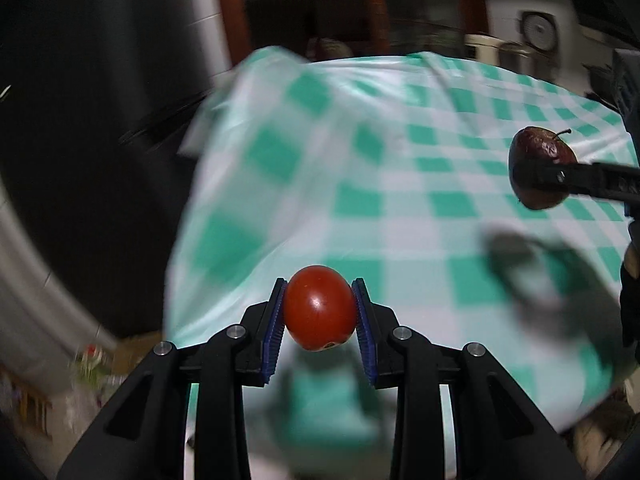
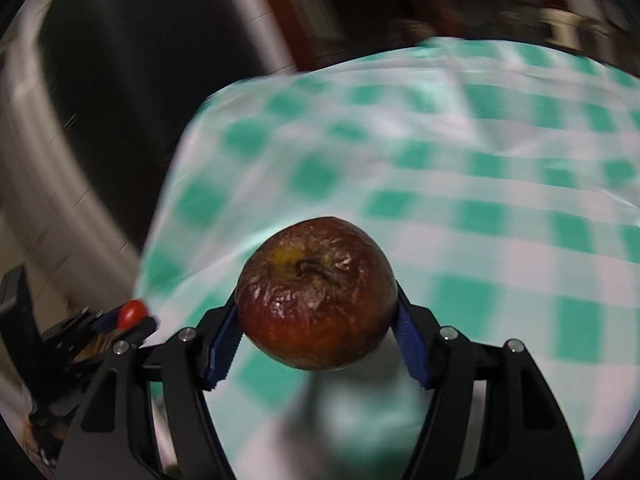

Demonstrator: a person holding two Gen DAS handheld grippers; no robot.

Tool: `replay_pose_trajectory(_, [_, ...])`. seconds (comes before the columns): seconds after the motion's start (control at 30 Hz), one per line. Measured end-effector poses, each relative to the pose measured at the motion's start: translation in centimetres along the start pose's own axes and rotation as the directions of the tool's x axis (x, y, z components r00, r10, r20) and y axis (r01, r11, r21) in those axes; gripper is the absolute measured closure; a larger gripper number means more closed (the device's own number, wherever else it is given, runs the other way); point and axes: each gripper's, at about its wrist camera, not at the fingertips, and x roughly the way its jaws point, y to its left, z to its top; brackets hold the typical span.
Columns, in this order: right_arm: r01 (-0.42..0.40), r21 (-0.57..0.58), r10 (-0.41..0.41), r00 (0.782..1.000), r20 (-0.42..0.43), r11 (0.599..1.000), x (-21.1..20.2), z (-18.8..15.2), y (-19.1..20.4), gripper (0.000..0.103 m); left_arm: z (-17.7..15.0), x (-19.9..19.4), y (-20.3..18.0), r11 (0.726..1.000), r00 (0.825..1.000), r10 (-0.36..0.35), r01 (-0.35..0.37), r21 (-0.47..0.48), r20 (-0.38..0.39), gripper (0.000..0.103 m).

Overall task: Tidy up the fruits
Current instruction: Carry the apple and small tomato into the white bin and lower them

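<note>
Between the blue pads (image 1: 276,328) of the left tongs (image 1: 320,320) sits a small red tomato (image 1: 320,307), clenched at its sides and held clear above the desk (image 1: 360,200), over the near edge of the green-and-white checked cloth. From the right wrist view, the right tongs (image 2: 316,320) grasp a wrinkled dark-red apple (image 2: 316,292) across its widest part, stem end up, also lifted off the cloth. From the left wrist view that apple (image 1: 542,168) hangs at the far right with its shadow on the cloth below it; from the right wrist view the tomato (image 2: 131,313) shows small at the near left, well apart from the apple.

Both backgrounds are smeared, so the fruits look to be in transit. No bowl, tray or other target shows in either view, so where each fruit belongs cannot be told.

To carry well, I would keep the squeeze steady rather than tighter: the tomato is soft and smooth and could split or slip, and the apple's shrivelled skin suggests soft flesh that bruises easily. Keeping each fruit low over the desk and the two tongs apart should spare a dropped fruit a hard fall and avoid a knock. Setting each fruit down fully before releasing would stop it rolling.
</note>
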Motion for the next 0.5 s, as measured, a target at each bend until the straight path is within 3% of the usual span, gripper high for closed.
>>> replay_pose_trajectory(0.13, [-0.096, -0.161, 0.086, 0.994, -0.068, 0.982, 1.4, -1.9, 7.8, 0.035, -3.4, -2.1, 4.4, 0.992, 0.996, 0.089, -0.091, -0.085, -0.020, 0.072])
replay_pose_trajectory(0.3, [-0.204, -0.328, 0.163, 0.975, -0.149, 0.923, 2.3, -4.7, 15.2, 0.035, -7.2, -4.3, 8.5, 0.973, 0.979, 0.192, -0.199, -0.113, -0.070, 0.072])
replay_pose_trajectory(0.5, [-0.343, -0.450, 0.207, 0.923, -0.325, 0.825, 4.8, -9.9, 21.1, 0.035, -12.6, -3.0, 11.2, 0.958, 0.946, 0.230, -0.261, -0.116, -0.227, 0.072])
